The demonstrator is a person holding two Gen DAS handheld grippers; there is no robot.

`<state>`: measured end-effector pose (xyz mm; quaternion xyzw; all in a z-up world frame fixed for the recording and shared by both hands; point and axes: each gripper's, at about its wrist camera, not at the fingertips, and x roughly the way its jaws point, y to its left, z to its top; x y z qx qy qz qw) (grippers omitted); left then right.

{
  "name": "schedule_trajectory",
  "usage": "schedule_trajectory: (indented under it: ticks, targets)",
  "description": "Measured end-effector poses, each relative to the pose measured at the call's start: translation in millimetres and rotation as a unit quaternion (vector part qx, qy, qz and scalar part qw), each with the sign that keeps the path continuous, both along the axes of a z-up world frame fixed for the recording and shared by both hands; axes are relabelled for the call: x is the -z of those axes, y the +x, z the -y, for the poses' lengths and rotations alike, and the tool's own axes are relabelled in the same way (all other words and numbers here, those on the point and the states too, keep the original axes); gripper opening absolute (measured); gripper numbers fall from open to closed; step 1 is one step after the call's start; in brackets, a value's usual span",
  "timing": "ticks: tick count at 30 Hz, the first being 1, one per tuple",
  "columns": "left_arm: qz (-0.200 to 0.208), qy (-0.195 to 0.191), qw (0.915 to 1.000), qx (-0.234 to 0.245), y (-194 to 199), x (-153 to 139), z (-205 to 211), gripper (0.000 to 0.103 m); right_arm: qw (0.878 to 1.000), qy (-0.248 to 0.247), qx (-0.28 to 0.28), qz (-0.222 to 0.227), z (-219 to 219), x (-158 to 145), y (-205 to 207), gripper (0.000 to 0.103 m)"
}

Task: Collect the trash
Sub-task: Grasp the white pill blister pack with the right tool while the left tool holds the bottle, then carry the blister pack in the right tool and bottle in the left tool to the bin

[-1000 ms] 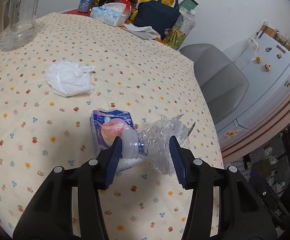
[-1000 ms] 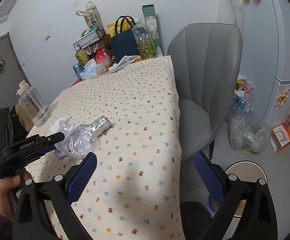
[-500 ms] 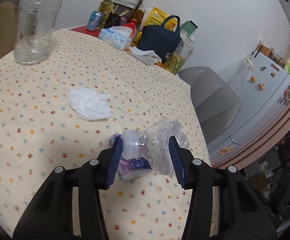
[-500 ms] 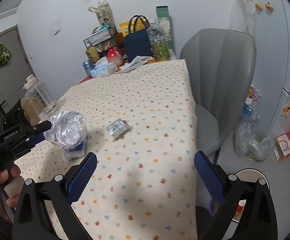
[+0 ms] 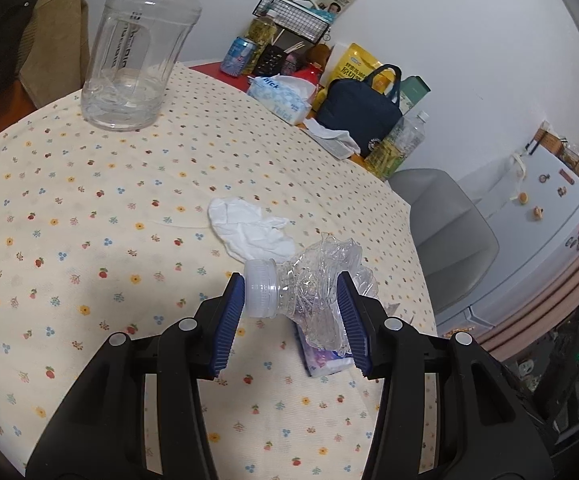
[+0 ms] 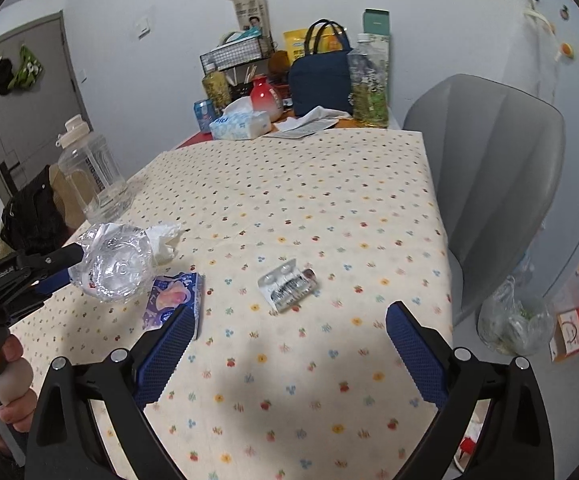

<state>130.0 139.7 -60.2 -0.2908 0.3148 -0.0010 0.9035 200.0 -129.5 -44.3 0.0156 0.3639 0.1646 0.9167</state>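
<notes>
Left wrist view: your left gripper (image 5: 291, 312) is clamped on the crushed plastic bottle (image 5: 309, 292), long axis crosswise between the pads, cap (image 5: 260, 289) against the left pad. It hangs above the tablecloth (image 5: 89, 200). The crumpled tissue (image 5: 249, 228) lies just beyond, the purple wrapper (image 5: 323, 360) underneath on the cloth. The large clear jug (image 5: 137, 60) stands well apart at the far edge.

Right wrist view: your right gripper (image 6: 289, 344) stands wide apart, empty. The blister pack (image 6: 289, 284) lies straight ahead, near, long axis slanted across the jaws; the right hand looks nearer to it. Purple wrapper sits just beside the left finger (image 6: 165, 352). Nothing stands between.
</notes>
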Motion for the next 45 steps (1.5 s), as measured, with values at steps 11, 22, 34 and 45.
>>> schedule_trajectory:
  ticks: [11,22,34,45]
  targets:
    - [-0.015,-0.014,0.9996,-0.017,0.5,19.4,-19.0,0.048,0.998,-0.057,-0.028,-0.026,-26.8,29.1,44.3,0.087]
    - [-0.021,-0.017,0.9996,-0.012,6.0,24.7,-15.9,0.048,0.993,-0.091,-0.058,-0.053,-44.5,51.4,68.1,0.038]
    - [-0.010,-0.007,0.9999,0.012,5.0,9.9,9.1,0.048,0.995,-0.069,-0.066,-0.022,-26.1,29.3,21.6,0.038]
    - [0.000,0.012,0.9973,0.072,13.1,-5.3,67.4,0.048,0.999,-0.026,-0.032,-0.006,20.6,5.5,-10.6,0.038]
